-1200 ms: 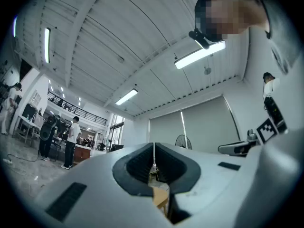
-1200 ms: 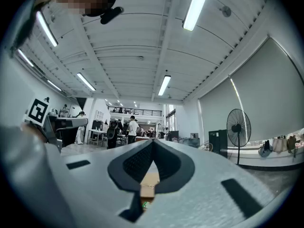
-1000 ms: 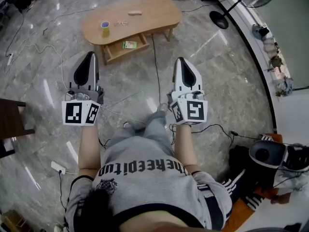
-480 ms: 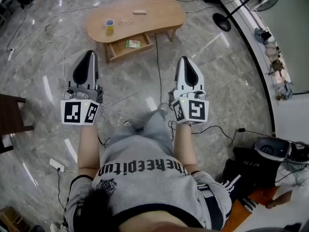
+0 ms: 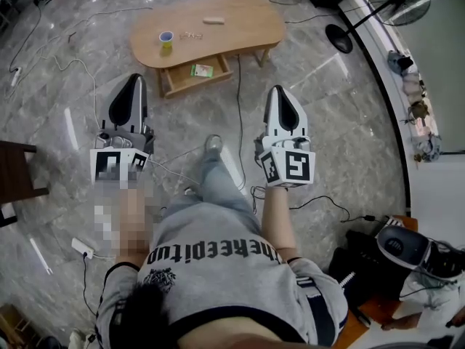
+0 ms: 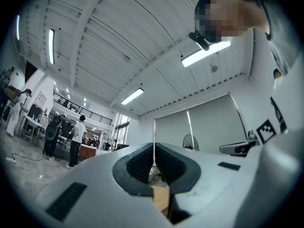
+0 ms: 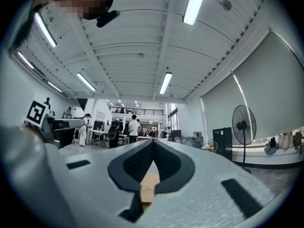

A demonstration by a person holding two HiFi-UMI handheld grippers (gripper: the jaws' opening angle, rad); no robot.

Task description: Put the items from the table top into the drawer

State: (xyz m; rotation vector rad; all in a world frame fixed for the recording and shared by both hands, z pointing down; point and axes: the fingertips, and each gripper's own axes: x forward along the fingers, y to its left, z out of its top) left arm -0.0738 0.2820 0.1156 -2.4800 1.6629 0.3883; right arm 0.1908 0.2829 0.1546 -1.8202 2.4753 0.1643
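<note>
The wooden table [image 5: 232, 31] stands far ahead in the head view, its drawer [image 5: 190, 78] pulled open with a green item [image 5: 201, 70] inside. On the top are a yellow cup [image 5: 166, 41], a small thin object [image 5: 190, 35] and a beige oblong piece [image 5: 213, 20]. My left gripper [image 5: 134, 81] and right gripper [image 5: 280, 91] are held out level over the floor, well short of the table, both shut and holding nothing. A slice of the wooden table [image 6: 160, 196] shows below the closed left gripper [image 6: 153, 151]. The table [image 7: 148, 186] shows the same way below the right gripper [image 7: 153, 148].
Cables [image 5: 238, 100] trail over the marble floor toward the table. A fan stand [image 5: 340, 36] is at the upper right, a dark chair [image 5: 14, 173] at the left, a power strip [image 5: 81, 248] at the lower left, bags [image 5: 392, 257] at the lower right. People [image 6: 76, 141] stand far off.
The person has stepped toward the table, one foot now forward between the grippers. Both grippers moved along with the body and stayed shut.
</note>
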